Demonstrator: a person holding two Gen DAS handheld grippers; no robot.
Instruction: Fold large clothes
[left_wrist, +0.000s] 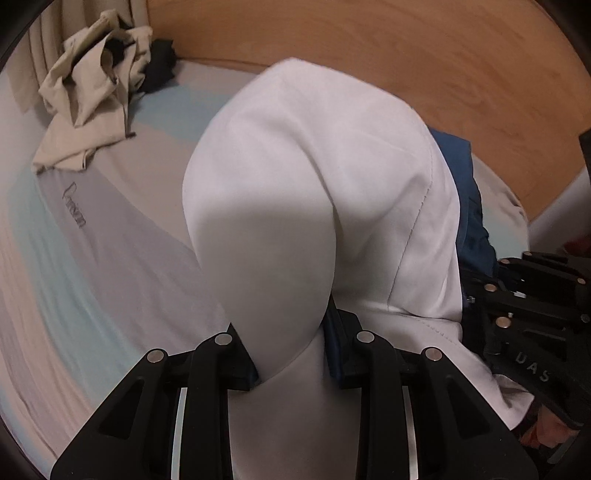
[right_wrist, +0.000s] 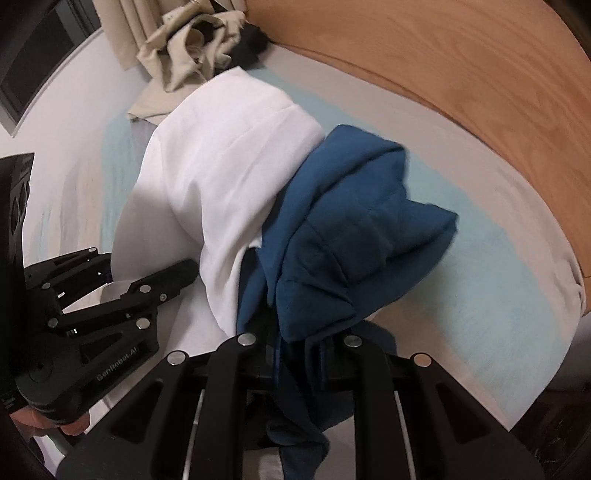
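Both claws are loaded: your left claw (left_wrist: 291, 369) is clamped on a fold of the white cloth (left_wrist: 314, 206), and your right claw (right_wrist: 299, 354) is clamped on the blue cloth (right_wrist: 354, 229). White and blue look like two parts of one big garment, possibly a two-tone hoodie, but I can't tell for sure. It hangs bunched from both claws above the bed (left_wrist: 92, 258), white part toward the left, blue part toward the right, the two claws near each other. Both views are motion-blurred, so you're mid-carry, not placing. My read: this is the lift-and-reposition step, with no clean fold made yet. Next move calls for bringing the garment down on the open stretch of sheet, pulling the claws apart so the cloth spreads flat instead of landing in a lump, then releasing only when it lies on the bed. Keep clear of the beige clothes pile (left_wrist: 92, 99) in the far corner by the curtain and stay off the wooden headboard (left_wrist: 406, 55). Risk: the grip on the blue side takes in several bunched layers, so it may drop twisted.
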